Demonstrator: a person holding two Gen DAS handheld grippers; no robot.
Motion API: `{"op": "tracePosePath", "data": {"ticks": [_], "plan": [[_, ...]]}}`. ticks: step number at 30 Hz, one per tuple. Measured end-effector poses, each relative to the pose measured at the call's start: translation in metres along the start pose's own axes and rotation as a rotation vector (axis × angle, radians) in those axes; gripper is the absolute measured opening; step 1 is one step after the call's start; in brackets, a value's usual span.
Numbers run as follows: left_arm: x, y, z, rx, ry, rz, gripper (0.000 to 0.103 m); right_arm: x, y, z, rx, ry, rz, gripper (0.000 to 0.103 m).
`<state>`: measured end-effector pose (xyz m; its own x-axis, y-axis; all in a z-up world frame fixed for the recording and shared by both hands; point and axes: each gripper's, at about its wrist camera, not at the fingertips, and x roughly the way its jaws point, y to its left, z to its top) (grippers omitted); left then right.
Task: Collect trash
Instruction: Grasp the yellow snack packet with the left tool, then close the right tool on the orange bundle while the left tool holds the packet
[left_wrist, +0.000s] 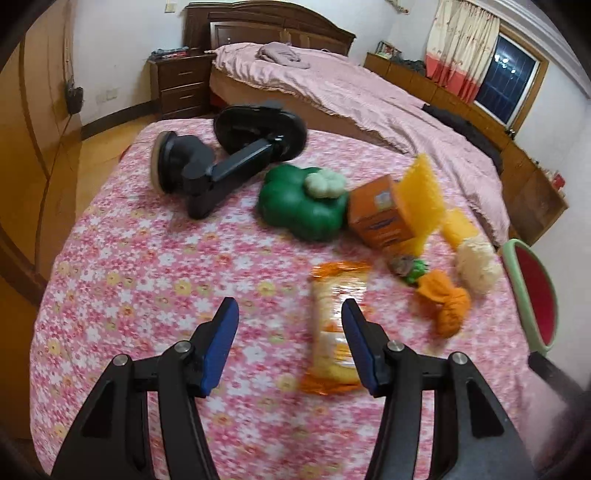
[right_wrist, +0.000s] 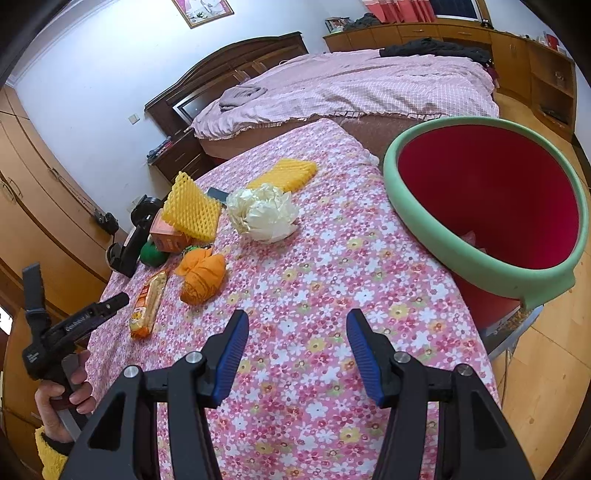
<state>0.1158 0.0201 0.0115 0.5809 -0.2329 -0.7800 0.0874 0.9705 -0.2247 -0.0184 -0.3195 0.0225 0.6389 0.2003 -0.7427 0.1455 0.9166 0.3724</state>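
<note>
A long orange snack wrapper (left_wrist: 332, 295) (right_wrist: 149, 299) lies on the flowered cloth. In the left wrist view its near half sits behind the right finger of my left gripper (left_wrist: 290, 314), which is open and holds nothing. Right of the wrapper are a crumpled orange bag (left_wrist: 447, 302) (right_wrist: 203, 277) and a crumpled white bag (left_wrist: 476, 266) (right_wrist: 264, 214). Yellow foam netting (left_wrist: 424, 192) (right_wrist: 190, 210) leans on an orange box (left_wrist: 380, 218). My right gripper (right_wrist: 298, 321) hovers open over bare cloth, left of the green-rimmed red bin (right_wrist: 461, 254).
A black suction mount (left_wrist: 221, 162) and a green toy (left_wrist: 303, 206) lie at the back of the table. A second yellow foam piece (right_wrist: 284, 173) lies behind the white bag. A hand (right_wrist: 66, 391) grips the left tool. A bed (left_wrist: 369, 96) stands beyond.
</note>
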Motion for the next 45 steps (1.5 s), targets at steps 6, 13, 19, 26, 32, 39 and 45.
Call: {"op": "tracePosePath", "data": {"ticks": [6, 13, 19, 26, 32, 39, 45], "plan": [[0.006, -0.023, -0.005, 0.040, 0.021, -0.032, 0.058, 0.002, 0.003, -0.002, -0.007, 0.005, 0.011, 0.058], [0.026, -0.044, -0.007, 0.090, 0.046, -0.022, 0.048, 0.008, 0.006, 0.002, -0.017, 0.007, 0.022, 0.058], [0.029, -0.055, -0.010, 0.136, 0.025, 0.003, 0.037, 0.017, 0.014, 0.003, -0.033, 0.024, 0.029, 0.058], [0.009, -0.031, -0.003, 0.098, -0.021, 0.004, 0.037, 0.026, 0.033, 0.007, -0.064, 0.032, 0.037, 0.058], [0.000, -0.002, 0.010, 0.034, -0.075, 0.074, 0.037, 0.040, 0.053, 0.011, -0.078, 0.044, 0.046, 0.058], [0.005, 0.029, 0.012, -0.017, -0.098, 0.121, 0.037, 0.067, 0.086, 0.019, -0.114, 0.065, 0.050, 0.058], [0.008, 0.045, 0.009, -0.060, -0.095, 0.083, 0.037, 0.089, 0.102, 0.024, -0.134, 0.065, 0.021, 0.058]]}}
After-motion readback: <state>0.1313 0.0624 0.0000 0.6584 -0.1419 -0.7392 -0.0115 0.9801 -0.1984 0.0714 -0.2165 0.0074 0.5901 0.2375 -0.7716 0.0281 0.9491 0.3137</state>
